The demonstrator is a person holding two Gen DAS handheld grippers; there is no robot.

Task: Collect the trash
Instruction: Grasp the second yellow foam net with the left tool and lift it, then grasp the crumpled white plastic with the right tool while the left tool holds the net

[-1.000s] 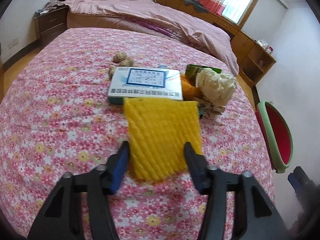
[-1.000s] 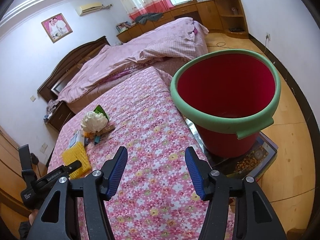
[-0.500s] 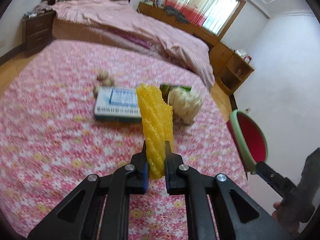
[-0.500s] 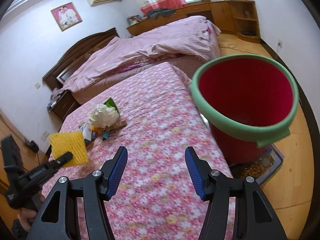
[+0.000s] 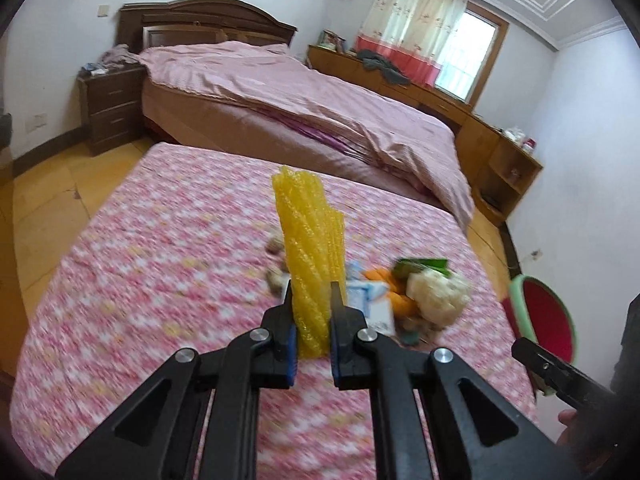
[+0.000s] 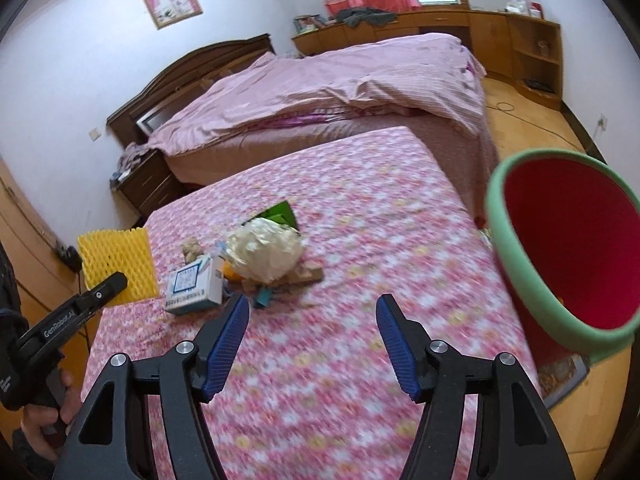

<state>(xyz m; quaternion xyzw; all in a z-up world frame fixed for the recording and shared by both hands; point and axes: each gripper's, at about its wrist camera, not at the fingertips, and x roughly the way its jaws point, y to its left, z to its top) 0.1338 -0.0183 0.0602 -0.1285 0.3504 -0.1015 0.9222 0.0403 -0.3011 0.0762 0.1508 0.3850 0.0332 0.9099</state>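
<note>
Your left gripper (image 5: 312,312) is clamped on the yellow foam net (image 5: 310,248), pinching its lower end; the net's long axis stands nearly upright, its free end up and leaning slightly left, lifted clear of the floral mattress (image 5: 160,260). Just beyond lie the white box (image 6: 194,286), crumpled paper wad (image 6: 266,254) and green wrapper (image 6: 282,214). Your right gripper (image 6: 312,340) is opening, nothing between its jaws, over the mattress. The red bucket (image 6: 560,248) stands off the right edge.
</note>
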